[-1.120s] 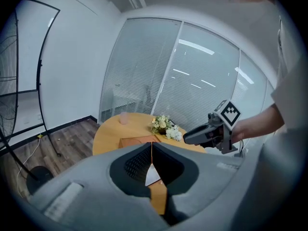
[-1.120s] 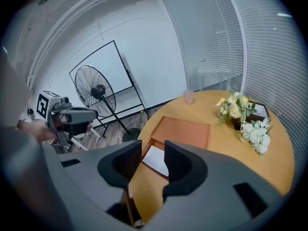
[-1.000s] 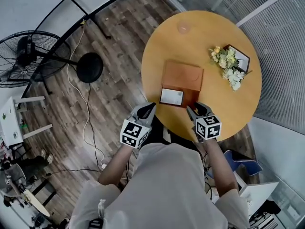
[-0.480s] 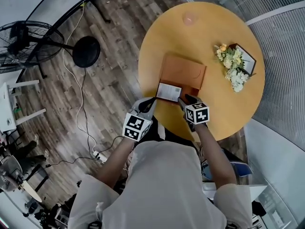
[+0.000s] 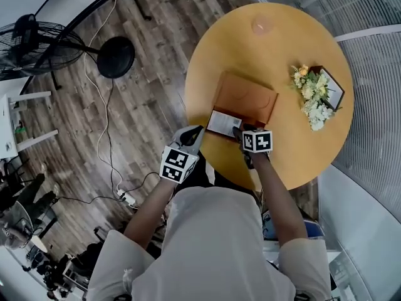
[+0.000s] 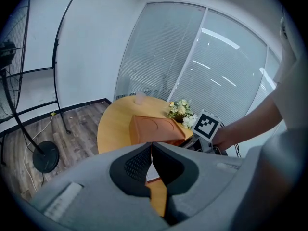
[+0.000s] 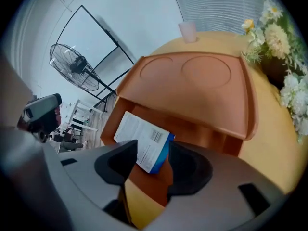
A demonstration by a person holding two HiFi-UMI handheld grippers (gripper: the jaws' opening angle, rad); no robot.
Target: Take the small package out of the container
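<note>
Package [image 7: 142,141] not yet out: white face with a barcode, blue edge, lying in the open front of the orange container [image 7: 192,81] under its raised lid, on the side nearest the person; container sits mid-tabletop [image 5: 282,149], with flowers [image 5: 313,96] toward the right of the frame and a cup [image 5: 261,24] at the far rim, both well apart from the work; right gripper [image 7: 153,154] points steeply down at the container's front, jaws wide apart and just been opening, the package's near corner between them; pads do not look to press on it, though the blue edge is just beside one jaw; judged: approach done, grasp not made; left gripper [image 6: 152,150] hangs off the tabletop's near left rim, jaws brought together with nothing between them, touching nothing; seems idle, perhaps placed to steady the container; left to do, as I read it: close the right jaws on the package's corner, draw it back from under the lid, clear the front lip, set it on bare tabletop; risk: a thin package held only by a corner may pivot or catch the lid on the way out.
</note>
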